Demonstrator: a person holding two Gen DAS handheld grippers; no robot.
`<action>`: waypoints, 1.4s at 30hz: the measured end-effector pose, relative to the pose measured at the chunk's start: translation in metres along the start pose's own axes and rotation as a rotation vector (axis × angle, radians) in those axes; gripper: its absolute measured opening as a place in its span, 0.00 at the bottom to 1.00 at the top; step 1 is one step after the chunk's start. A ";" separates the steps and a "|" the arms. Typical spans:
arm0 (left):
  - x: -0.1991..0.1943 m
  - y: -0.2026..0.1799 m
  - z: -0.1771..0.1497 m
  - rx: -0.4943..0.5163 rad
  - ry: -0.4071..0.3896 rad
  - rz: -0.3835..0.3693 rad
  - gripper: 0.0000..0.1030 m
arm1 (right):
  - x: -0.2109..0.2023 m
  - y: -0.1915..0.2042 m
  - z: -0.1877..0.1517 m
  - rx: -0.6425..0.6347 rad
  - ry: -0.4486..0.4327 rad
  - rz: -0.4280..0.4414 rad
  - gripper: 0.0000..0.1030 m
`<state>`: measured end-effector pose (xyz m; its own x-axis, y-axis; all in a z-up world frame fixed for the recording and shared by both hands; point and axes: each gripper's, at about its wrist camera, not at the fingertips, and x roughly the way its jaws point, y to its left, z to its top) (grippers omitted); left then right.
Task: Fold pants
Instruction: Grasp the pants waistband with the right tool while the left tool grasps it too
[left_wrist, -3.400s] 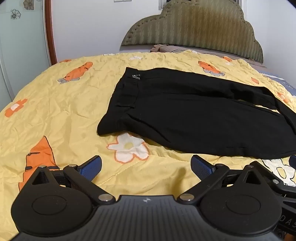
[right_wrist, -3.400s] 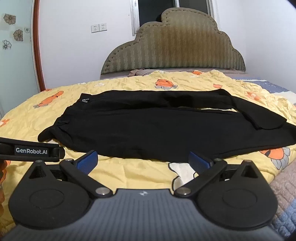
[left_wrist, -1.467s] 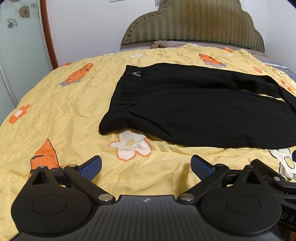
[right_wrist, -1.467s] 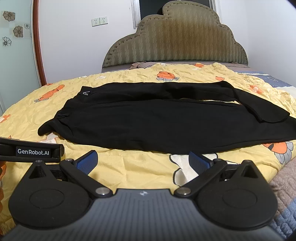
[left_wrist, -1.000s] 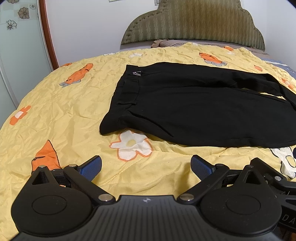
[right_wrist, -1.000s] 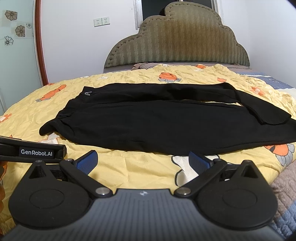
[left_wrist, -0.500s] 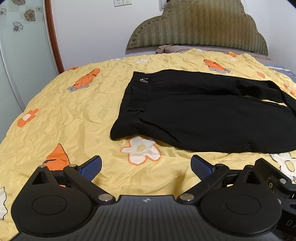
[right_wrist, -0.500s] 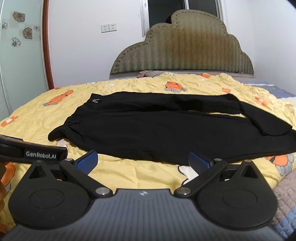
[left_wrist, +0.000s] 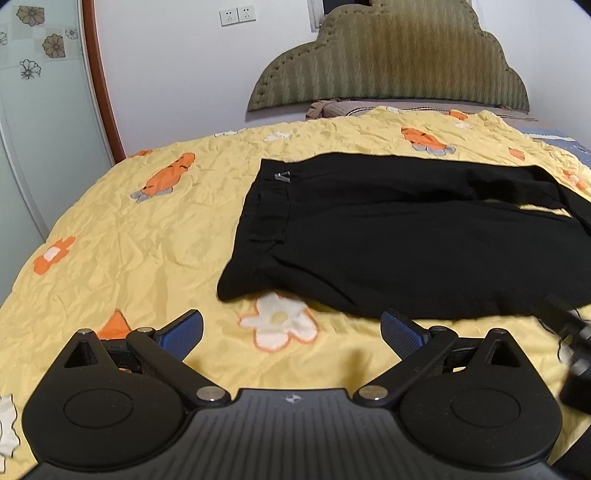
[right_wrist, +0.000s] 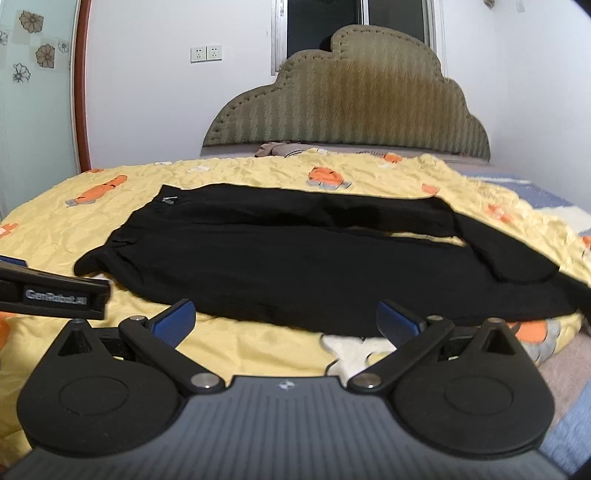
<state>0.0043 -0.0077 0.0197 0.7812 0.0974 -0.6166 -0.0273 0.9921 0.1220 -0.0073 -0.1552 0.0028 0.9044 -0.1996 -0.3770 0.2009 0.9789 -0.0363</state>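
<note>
Black pants (left_wrist: 406, 240) lie flat on the yellow bedspread, waistband to the left and legs running right, one leg laid over the other. They also show in the right wrist view (right_wrist: 314, 258). My left gripper (left_wrist: 291, 332) is open and empty, above the bedspread just in front of the waistband's near corner. My right gripper (right_wrist: 284, 319) is open and empty, close to the near edge of the pant leg. The left gripper's body (right_wrist: 55, 295) shows at the left of the right wrist view.
The yellow bedspread (left_wrist: 147, 240) with carrot and flower prints covers the bed. A padded headboard (right_wrist: 351, 103) stands at the back wall. A glass door with a wooden frame (left_wrist: 48, 129) is on the left. The bed's right edge (right_wrist: 561, 343) drops off near the pant cuffs.
Both grippers have risen and tilted upward a little, so more wall and headboard show. The pants have not moved. Both stay open.
</note>
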 end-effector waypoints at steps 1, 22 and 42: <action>0.001 0.001 0.003 0.001 -0.001 -0.002 1.00 | 0.001 -0.002 0.003 -0.010 -0.014 -0.005 1.00; 0.121 0.051 0.151 0.072 -0.088 0.011 1.00 | 0.234 -0.045 0.187 -0.313 0.050 0.491 0.97; 0.296 0.077 0.216 0.190 0.012 -0.210 1.00 | 0.452 -0.049 0.197 -0.411 0.500 0.667 0.56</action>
<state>0.3682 0.0809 0.0150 0.7498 -0.1067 -0.6531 0.2530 0.9582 0.1339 0.4658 -0.3023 0.0169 0.4980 0.3585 -0.7896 -0.5380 0.8419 0.0429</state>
